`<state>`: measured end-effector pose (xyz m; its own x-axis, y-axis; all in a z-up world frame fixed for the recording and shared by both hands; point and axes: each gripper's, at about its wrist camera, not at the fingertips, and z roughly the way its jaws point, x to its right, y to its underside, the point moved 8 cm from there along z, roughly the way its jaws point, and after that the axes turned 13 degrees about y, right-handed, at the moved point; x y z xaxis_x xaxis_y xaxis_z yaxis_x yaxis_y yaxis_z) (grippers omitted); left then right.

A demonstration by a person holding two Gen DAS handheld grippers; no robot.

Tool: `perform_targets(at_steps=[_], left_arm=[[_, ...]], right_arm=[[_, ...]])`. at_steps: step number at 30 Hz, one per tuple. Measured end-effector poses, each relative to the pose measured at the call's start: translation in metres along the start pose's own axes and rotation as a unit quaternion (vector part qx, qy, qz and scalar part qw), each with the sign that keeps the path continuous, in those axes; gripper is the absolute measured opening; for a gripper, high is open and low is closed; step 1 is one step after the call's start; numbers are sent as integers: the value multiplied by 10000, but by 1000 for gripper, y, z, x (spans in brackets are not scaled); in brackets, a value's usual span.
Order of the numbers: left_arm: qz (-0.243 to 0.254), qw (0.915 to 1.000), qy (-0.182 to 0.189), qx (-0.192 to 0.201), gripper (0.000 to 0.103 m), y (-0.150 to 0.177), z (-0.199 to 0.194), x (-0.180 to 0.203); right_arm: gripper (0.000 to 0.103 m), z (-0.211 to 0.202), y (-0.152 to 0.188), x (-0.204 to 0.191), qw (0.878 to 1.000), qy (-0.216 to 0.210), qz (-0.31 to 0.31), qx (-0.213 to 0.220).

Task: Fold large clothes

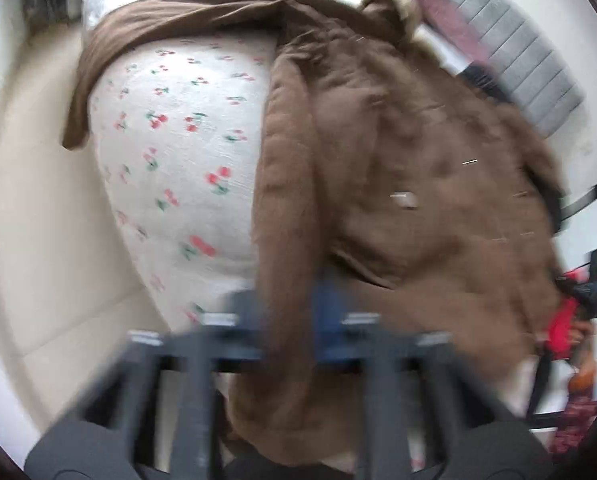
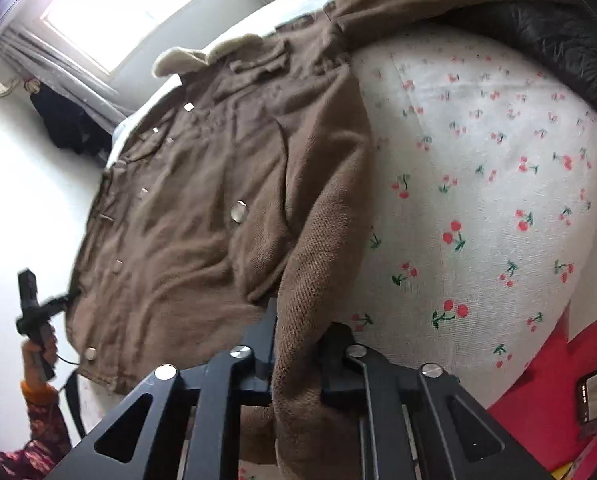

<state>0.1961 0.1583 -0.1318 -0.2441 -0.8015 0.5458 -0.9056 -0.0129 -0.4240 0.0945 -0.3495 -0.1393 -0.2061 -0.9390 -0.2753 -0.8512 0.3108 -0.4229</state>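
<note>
Bed (image 2: 478, 168) (white cover, cherry print) carrying brown coat (image 2: 202, 200), spreading along one edge; black padded garment (image 2: 558, 40) lying near far corner.

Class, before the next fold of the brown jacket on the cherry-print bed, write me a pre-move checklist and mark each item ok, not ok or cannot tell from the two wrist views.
1. Right gripper holds fabric: ok, jaws closed on the ribbed cuff of the brown jacket.
2. Left gripper holds fabric: ok, jacket cloth runs between its fingers, though the view is blurred.
3. Jacket lies flat: not ok, wrinkled and bunched along the sleeve.
4. Landing area on the cherry-print cover is free: ok beside the jacket.
5. Black garment is clear of the jacket: cannot tell.
</note>
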Motion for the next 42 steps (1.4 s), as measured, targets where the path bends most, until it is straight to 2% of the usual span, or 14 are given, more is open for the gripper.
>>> perform_targets(at_steps=[2, 4, 6, 8, 10, 13, 15, 18, 23, 29, 34, 36, 39, 42], left_arm=[[61, 9999, 11, 156, 11, 5, -12, 5], [199, 9990, -377, -119, 13, 16, 0, -2], [439, 9970, -570, -280, 17, 20, 7, -2], [438, 9949, -807, -419, 32, 16, -2, 0], [427, 9930, -1021, -402, 54, 4, -13, 0], [644, 9894, -1294, -164, 71, -28, -31, 4], [754, 9870, -1422, -11, 79, -54, -37, 12], [887, 9841, -1533, 134, 80, -99, -37, 28], [1350, 9801, -1436, 223, 84, -171, -17, 74], [1690, 9765, -1305, 286, 85, -264, 35, 128], [1763, 9779, -1124, -12, 86, -328, 103, 162], [1726, 9778, -1177, -169, 86, -356, 131, 173], [1458, 9807, -1288, -186, 86, -403, 167, 186], [1051, 9880, -1088, -321, 85, -432, 207, 196]], right_arm=[[10, -12, -5, 0, 9998, 14, -50, 189], [10, -4, 0, 8, 9992, 390, -128, 14], [13, 16, 10, 13, 9943, 936, -350, -363], [19, 14, 8, 9, 9912, 1187, -463, -361], [33, 5, -1, 7, 9874, 1456, -502, -363], [48, -9, -24, -2, 9811, 1776, -739, -191], [53, -19, -40, -8, 9806, 1791, -786, -76], [56, -33, -81, -29, 9840, 1617, -741, 101], [62, -45, -145, -69, 9894, 1242, -722, 229], [71, -26, -233, -124, 9846, 1289, -1122, 377], [72, 20, -301, -164, 9829, 1211, -1327, 394], [73, 46, -331, -180, 9824, 1142, -1418, 409], [73, 87, -380, -199, 9799, 1199, -1516, 495], [73, 136, -431, -213, 9806, 1168, -1454, 608]])
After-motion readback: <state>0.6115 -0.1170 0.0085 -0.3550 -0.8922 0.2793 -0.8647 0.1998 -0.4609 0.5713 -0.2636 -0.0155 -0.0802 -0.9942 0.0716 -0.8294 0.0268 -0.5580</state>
